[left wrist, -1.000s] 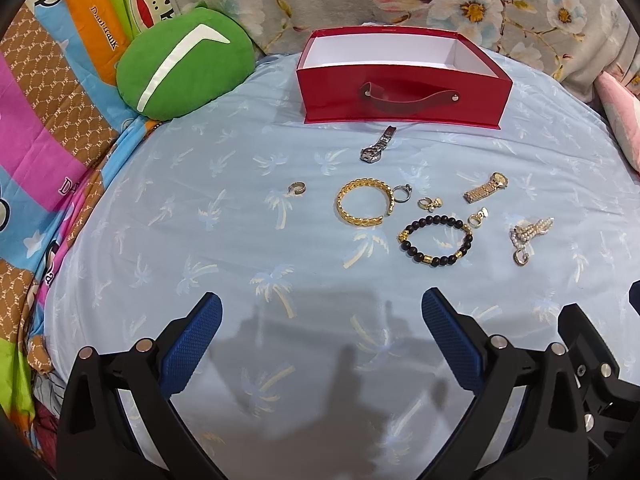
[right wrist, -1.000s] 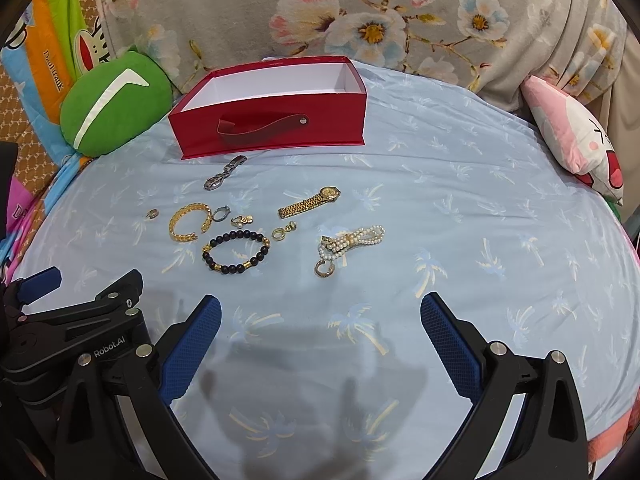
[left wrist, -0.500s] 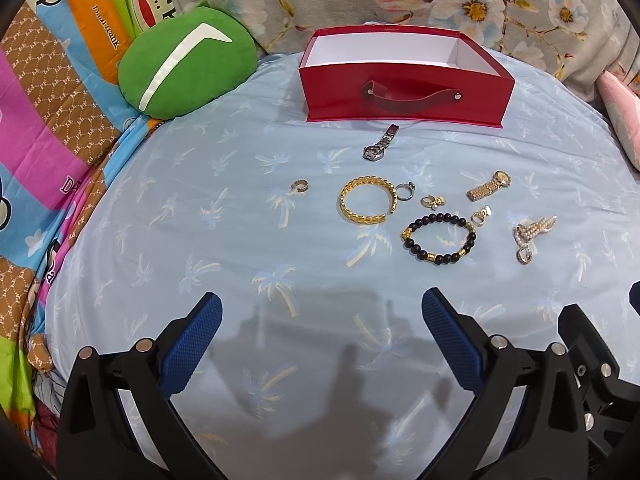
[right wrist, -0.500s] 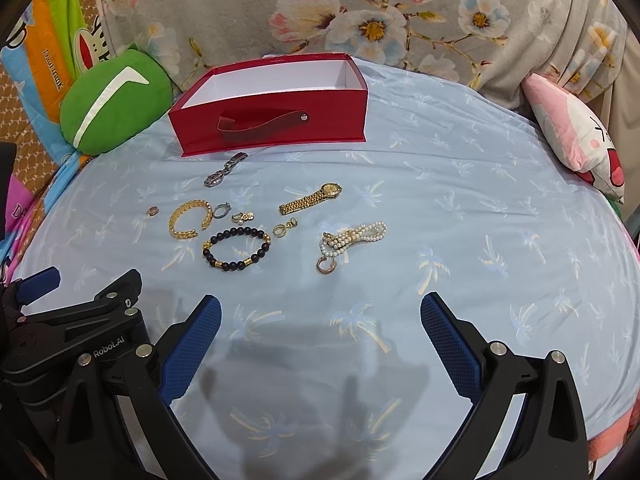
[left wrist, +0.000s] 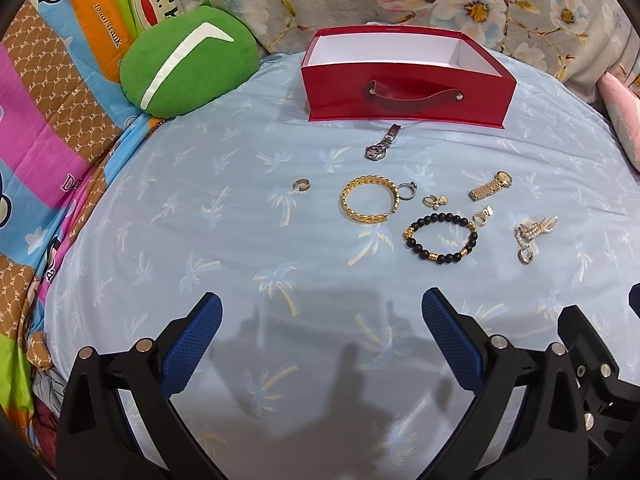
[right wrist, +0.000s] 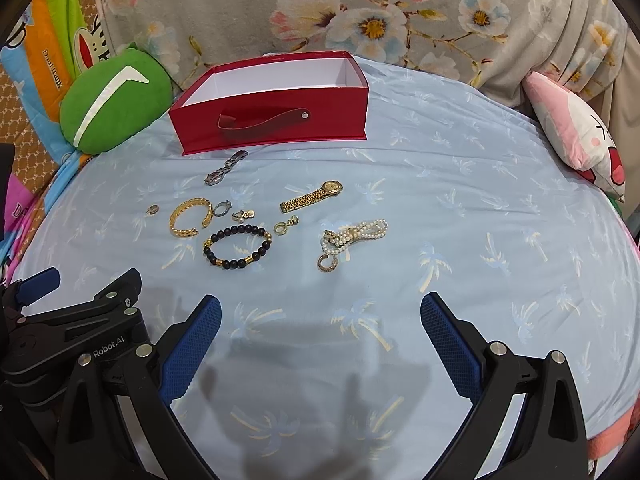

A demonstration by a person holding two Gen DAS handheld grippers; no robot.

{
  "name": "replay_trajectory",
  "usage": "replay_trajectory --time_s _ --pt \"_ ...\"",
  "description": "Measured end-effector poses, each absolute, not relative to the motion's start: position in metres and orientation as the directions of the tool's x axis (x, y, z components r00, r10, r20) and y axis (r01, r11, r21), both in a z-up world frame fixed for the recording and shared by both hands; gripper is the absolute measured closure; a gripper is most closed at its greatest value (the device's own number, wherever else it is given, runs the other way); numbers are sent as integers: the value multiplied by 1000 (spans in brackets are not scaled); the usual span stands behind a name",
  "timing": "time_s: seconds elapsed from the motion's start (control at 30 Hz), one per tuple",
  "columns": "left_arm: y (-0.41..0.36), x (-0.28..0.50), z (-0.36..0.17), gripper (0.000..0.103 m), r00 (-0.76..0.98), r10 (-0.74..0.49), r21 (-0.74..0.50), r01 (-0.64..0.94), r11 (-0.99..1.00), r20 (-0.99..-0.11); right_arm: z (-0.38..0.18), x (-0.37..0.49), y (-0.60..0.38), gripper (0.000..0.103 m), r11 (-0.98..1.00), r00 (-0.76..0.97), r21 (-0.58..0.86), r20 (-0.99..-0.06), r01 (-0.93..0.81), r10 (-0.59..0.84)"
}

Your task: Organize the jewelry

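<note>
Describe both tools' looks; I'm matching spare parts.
Both the left tool and right tool have black angular frames with silver bolt heads and blue dimpled pads. The left one's body, seen from the right wrist, bears white "Robot.AI" lettering.

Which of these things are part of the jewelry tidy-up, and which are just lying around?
Job: red box, silver watch, gold watch, gold bangle, black bead bracelet, pearl strand, small rings.

Lying about: green cushion, pink pillow, floral cloth.
</note>
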State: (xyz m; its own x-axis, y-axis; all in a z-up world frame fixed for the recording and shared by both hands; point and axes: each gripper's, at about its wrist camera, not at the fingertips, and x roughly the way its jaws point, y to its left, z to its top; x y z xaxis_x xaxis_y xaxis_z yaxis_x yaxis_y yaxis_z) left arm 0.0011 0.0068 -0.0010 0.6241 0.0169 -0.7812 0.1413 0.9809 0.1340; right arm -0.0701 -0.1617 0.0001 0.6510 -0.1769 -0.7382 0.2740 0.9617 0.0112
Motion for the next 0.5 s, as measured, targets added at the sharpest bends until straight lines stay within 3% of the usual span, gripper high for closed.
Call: replay_trajectory --time_s 0.5 --pt "8 0 -3 6 633 10 119 130 984 -774 -1 -71 -161 5 962 650 14 -740 273 -174"
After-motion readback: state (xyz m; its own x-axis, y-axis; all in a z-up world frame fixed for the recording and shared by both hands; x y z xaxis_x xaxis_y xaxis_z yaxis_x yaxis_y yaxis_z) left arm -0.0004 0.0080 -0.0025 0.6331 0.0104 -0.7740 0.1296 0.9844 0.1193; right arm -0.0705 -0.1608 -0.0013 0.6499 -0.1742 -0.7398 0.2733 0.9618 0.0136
